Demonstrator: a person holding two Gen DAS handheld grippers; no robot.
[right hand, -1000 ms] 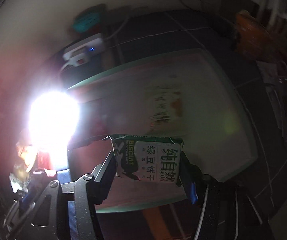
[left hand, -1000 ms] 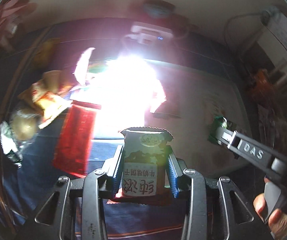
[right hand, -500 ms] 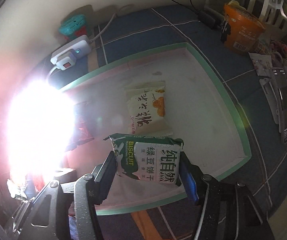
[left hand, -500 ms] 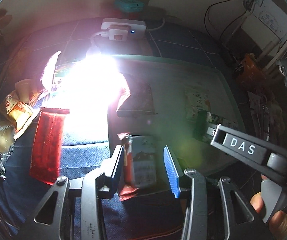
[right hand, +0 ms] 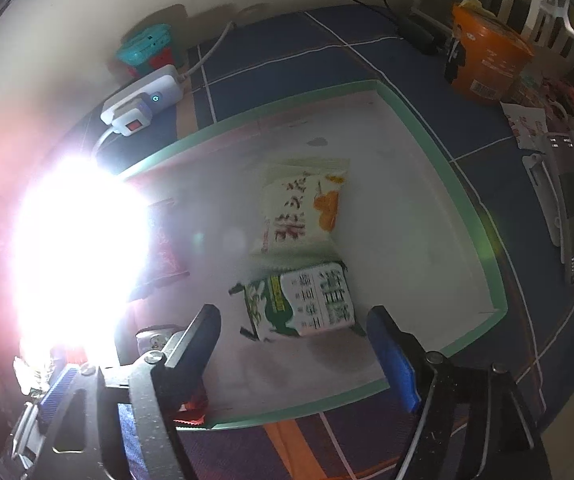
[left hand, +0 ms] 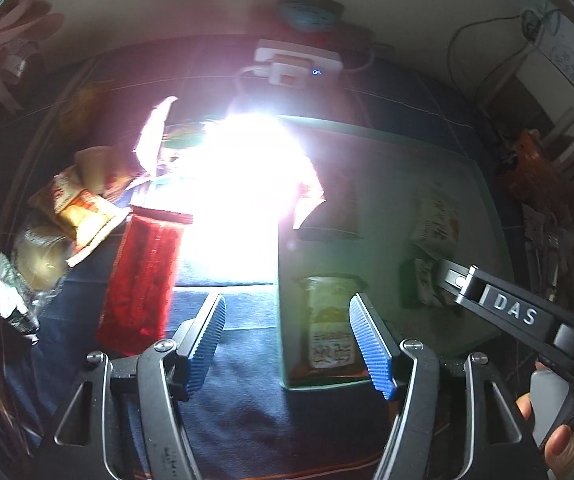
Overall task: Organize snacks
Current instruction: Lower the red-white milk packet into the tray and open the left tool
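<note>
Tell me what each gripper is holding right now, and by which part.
Nothing. The left gripper is open above a biscuit packet in the tray; the right gripper is open, with the green biscuit packet lying free.

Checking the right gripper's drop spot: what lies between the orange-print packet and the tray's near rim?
The green biscuit packet, in the right wrist view, lies just in front of the orange-print packet; bare tray floor follows.

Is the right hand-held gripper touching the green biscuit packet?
Apart. In the right wrist view the right hand-held gripper is wide open, and white tray floor shows between each finger and the green biscuit packet.
</note>
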